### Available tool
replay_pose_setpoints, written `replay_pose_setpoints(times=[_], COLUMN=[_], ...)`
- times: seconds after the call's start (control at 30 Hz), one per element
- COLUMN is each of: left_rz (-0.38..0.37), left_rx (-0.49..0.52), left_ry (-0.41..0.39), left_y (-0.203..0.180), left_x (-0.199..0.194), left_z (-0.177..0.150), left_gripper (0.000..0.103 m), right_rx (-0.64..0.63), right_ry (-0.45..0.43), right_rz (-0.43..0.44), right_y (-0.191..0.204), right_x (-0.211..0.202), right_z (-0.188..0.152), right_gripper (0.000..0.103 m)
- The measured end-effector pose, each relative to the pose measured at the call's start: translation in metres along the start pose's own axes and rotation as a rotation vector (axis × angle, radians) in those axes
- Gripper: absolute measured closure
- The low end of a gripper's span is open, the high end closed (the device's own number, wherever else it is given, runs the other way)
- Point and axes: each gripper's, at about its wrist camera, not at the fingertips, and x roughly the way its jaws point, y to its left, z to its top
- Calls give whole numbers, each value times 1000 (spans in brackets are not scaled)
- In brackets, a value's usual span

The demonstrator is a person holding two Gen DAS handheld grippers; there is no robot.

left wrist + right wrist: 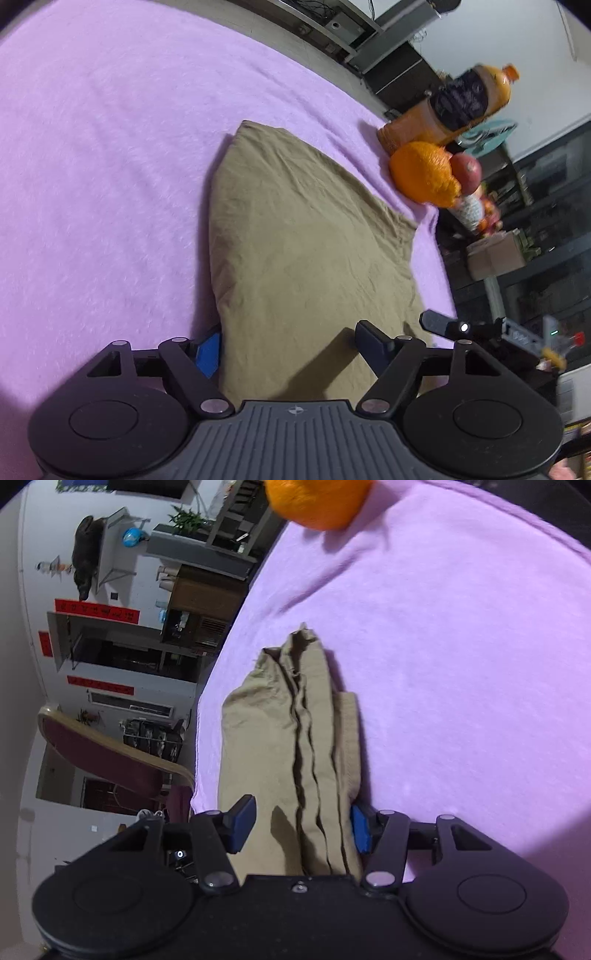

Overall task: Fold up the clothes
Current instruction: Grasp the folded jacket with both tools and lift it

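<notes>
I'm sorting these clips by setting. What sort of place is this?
Probably a lived-in home or shop room, not a lab. The khaki folded garment lies on a fuzzy lilac blanket beside a large orange fruit and an orange juice bottle; a red-cushioned wooden chair and cluttered shelves stand behind.

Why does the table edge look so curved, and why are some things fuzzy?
Left wrist view: the fisheye lens bends the purple cloth; the juice bottle and orange are smeared by motion blur, and the left gripper casts a shadow on the khaki garment. Right wrist view: the room bows at the left, the corners go dark, and the right gripper shadows the garment.
</notes>
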Motion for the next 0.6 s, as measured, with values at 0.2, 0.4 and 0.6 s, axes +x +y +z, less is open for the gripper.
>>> replay_pose_setpoints(times=[0.2, 0.4, 0.6], left_rz=[237, 238, 159], left_rx=[253, 340, 418], left_ry=[-72, -132, -149], left_y=[-61, -115, -183], left_x=[-8, -39, -38], left_z=[-17, -26, -45], left_gripper=[60, 69, 69], right_rx=[-179, -226, -217], right_ry=[-95, -157, -229], right_rz=[-318, -369, -397], right_y=[56, 100, 104], right_x=[12, -32, -113], right_z=[-26, -44, -54], right_gripper=[89, 94, 94])
